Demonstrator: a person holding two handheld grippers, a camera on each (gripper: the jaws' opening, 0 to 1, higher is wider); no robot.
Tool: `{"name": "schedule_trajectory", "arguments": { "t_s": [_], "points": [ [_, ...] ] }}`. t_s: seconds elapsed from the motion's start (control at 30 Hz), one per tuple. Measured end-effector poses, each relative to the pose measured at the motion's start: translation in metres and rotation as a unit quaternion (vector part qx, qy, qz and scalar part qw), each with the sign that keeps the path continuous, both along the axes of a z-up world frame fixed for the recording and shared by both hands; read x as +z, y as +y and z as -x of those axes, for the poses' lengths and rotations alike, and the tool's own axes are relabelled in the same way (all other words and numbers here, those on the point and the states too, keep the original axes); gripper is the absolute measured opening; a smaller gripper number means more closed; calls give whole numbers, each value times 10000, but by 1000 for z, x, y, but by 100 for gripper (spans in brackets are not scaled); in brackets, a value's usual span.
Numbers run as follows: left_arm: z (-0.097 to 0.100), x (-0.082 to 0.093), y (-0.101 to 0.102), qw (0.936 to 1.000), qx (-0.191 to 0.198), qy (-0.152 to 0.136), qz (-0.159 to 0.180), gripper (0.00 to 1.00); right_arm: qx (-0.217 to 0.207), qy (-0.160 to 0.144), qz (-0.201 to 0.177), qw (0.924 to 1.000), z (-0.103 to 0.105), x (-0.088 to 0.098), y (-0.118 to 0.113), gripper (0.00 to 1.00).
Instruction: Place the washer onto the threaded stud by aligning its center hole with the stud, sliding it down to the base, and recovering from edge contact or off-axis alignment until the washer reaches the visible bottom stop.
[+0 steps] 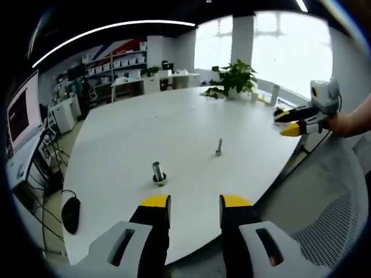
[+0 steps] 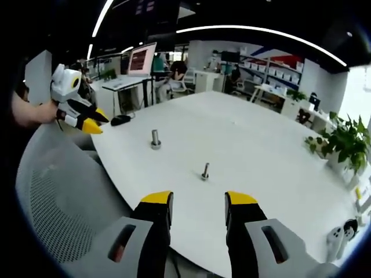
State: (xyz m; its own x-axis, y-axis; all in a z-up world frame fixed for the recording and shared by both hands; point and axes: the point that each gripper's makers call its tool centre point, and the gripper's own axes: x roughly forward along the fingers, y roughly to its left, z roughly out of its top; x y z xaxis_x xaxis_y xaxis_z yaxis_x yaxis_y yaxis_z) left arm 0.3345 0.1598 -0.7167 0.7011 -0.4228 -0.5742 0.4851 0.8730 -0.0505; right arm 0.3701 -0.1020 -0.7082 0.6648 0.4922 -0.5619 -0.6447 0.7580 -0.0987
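Note:
Two small metal parts stand upright on the white round table (image 1: 174,124). One is a thick grey stud (image 1: 157,172) on a wider dark foot, also seen as the stud (image 2: 155,139). The other is a thinner bolt (image 1: 218,147), the same bolt (image 2: 205,171). Any washer at their feet is too small to tell. My left gripper (image 1: 195,202) hangs open over the near table edge, short of the stud, with nothing between its jaws. My right gripper (image 2: 199,200) is open and empty at the opposite edge, near the bolt. Each gripper appears across the table: the right gripper (image 1: 288,122) and the left gripper (image 2: 94,122).
A grey mesh chair (image 2: 64,197) sits below the left gripper, and a mesh chair (image 1: 339,223) sits by the right one. A black mouse (image 1: 71,213) lies beside the table edge. A potted plant (image 1: 235,78) stands at the far side. Desks, a monitor (image 2: 142,58) and shelves ring the room.

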Motion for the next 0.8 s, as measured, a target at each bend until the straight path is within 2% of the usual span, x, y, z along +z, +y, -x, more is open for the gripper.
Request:
{"name": "schedule_trajectory", "arguments": {
  "t_s": [0.23,0.57,0.8],
  "points": [
    [1,-6,2,9999,9,126,-66,31,124,39,74,9999,1,-3,3,35],
    [0,-4,4,9999,87,82,-50,31,317,181,211,9991,4,-13,5,35],
    [0,-6,2,9999,32,129,-72,31,259,109,147,9995,2,-10,2,35]
  ]
}}
